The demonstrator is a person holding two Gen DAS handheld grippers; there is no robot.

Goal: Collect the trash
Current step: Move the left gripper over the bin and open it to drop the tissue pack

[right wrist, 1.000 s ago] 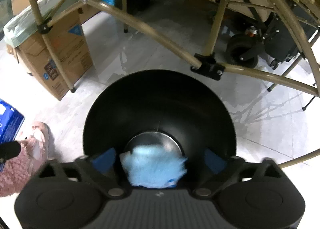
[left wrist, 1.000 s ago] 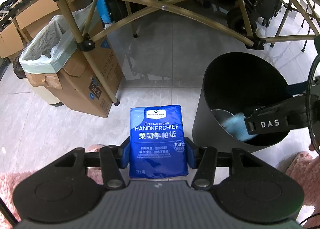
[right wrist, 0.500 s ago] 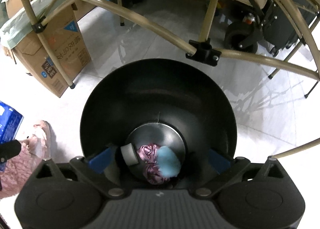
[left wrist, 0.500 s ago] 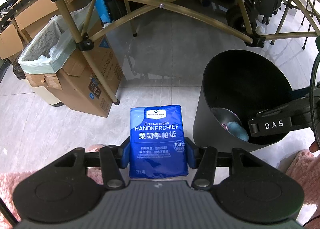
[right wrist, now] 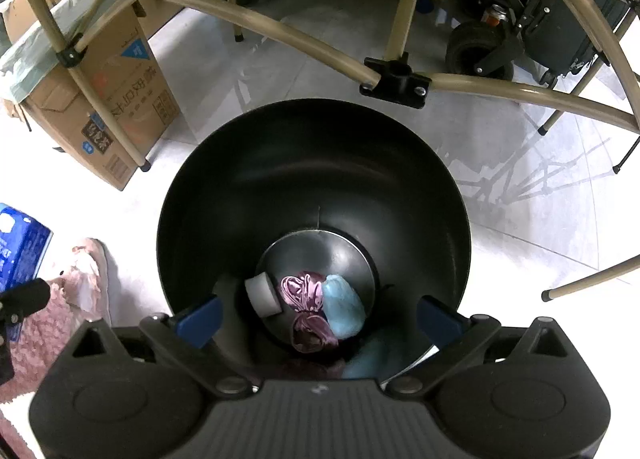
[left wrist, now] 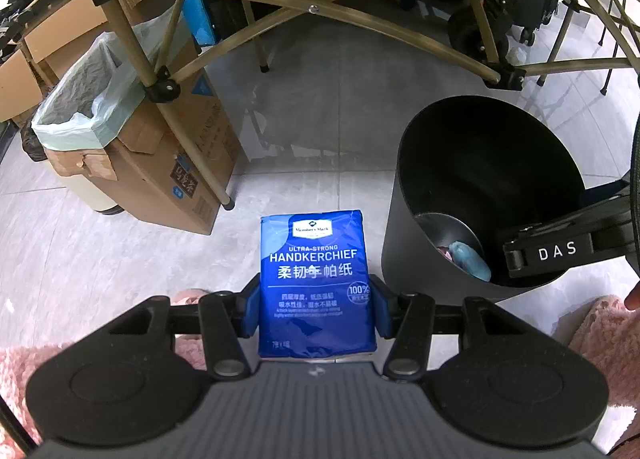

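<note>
My left gripper (left wrist: pixel 316 309) is shut on a blue handkerchief pack (left wrist: pixel 314 279), held upright above the floor just left of a black round bin (left wrist: pixel 404 243). My right gripper (right wrist: pixel 318 315) is open and empty, held right over the bin (right wrist: pixel 312 155) mouth. At the bin's bottom lie a light blue piece (right wrist: pixel 342 307), a crumpled purple wrapper (right wrist: pixel 306 309) and a grey-white roll (right wrist: pixel 262 295). The light blue piece also shows in the left wrist view (left wrist: pixel 468 259). The blue pack shows at the left edge of the right wrist view (right wrist: pixel 20 243).
A folding table's tan metal legs (left wrist: pixel 248 43) cross overhead. A cardboard box (left wrist: pixel 176 163) with a green-lined bin (left wrist: pixel 80 111) stands at the left. Pink fluffy slippers (right wrist: pixel 64 299) stand beside the black bin. A wheeled cart (right wrist: pixel 484 47) stands at the back right.
The light blue piece left my right gripper and fell to the bottom of the black bin. The right gripper's jaws opened wider and rose a little. The left gripper stayed put.
</note>
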